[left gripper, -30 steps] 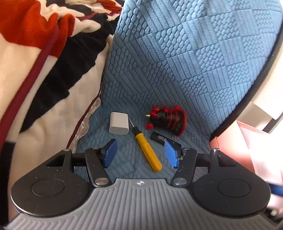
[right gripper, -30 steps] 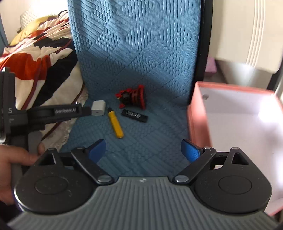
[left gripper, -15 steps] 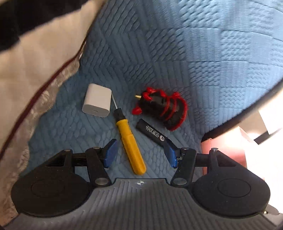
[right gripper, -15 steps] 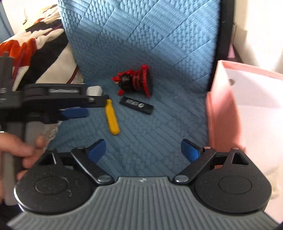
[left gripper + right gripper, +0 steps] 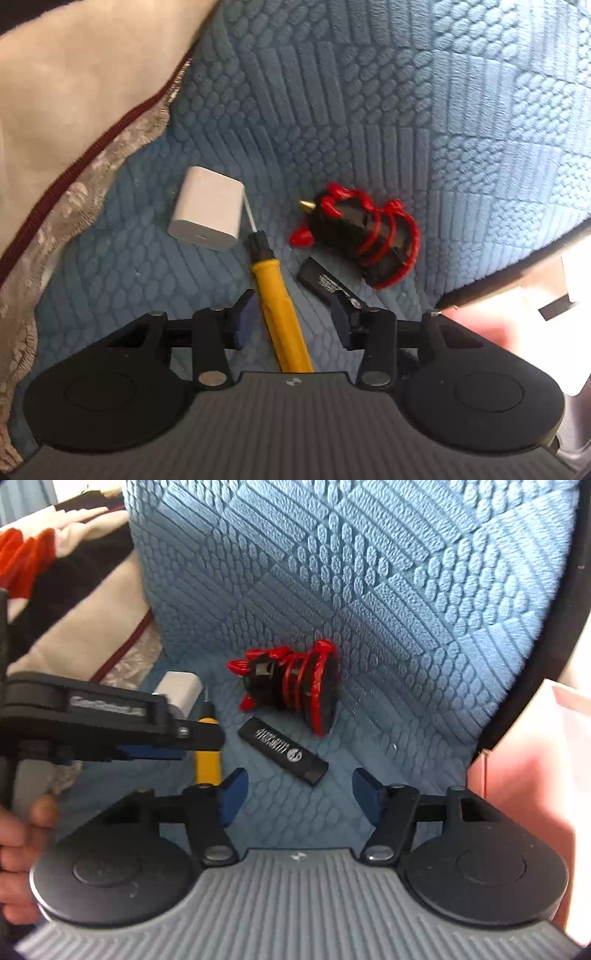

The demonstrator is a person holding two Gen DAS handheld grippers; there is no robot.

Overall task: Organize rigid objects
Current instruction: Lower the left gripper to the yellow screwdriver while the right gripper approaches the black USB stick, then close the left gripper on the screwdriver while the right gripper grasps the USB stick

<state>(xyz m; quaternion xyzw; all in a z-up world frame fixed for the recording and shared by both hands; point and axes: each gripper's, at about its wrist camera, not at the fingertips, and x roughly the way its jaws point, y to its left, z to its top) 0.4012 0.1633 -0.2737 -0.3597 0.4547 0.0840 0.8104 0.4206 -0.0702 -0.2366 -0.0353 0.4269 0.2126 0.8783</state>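
A blue quilted mat (image 5: 369,590) covers what looks like a bed, with a cream blanket with a dark red border (image 5: 74,92) bunched along its left side and a pink box (image 5: 517,794) at the right edge. Nothing shows inside the part of the box that is in view, though it is washed out by light.

Four rigid things lie close together on the mat: a white charger block (image 5: 207,214) at the far left, a yellow-handled screwdriver (image 5: 280,310) just right of it with its thin shaft beside the block, a black stick with white print (image 5: 282,749) right of the screwdriver, and a black-and-red toy (image 5: 295,683) behind the stick. All four rest on the fabric, none lifted, so the sorting appears barely started; every piece seems still to be moved, presumably into the box.

The left gripper (image 5: 291,321) sits low over the screwdriver, its handle lying between the blue fingers (image 5: 245,317). The fingers are closing, but gaps show on both sides of the handle, so it is not yet gripped. The right gripper (image 5: 299,797) hangs near the close end of the black stick, its fingers (image 5: 232,794) also closing with only bare mat between them. A hand (image 5: 22,834) holding the left tool shows at the left edge of the right wrist view.
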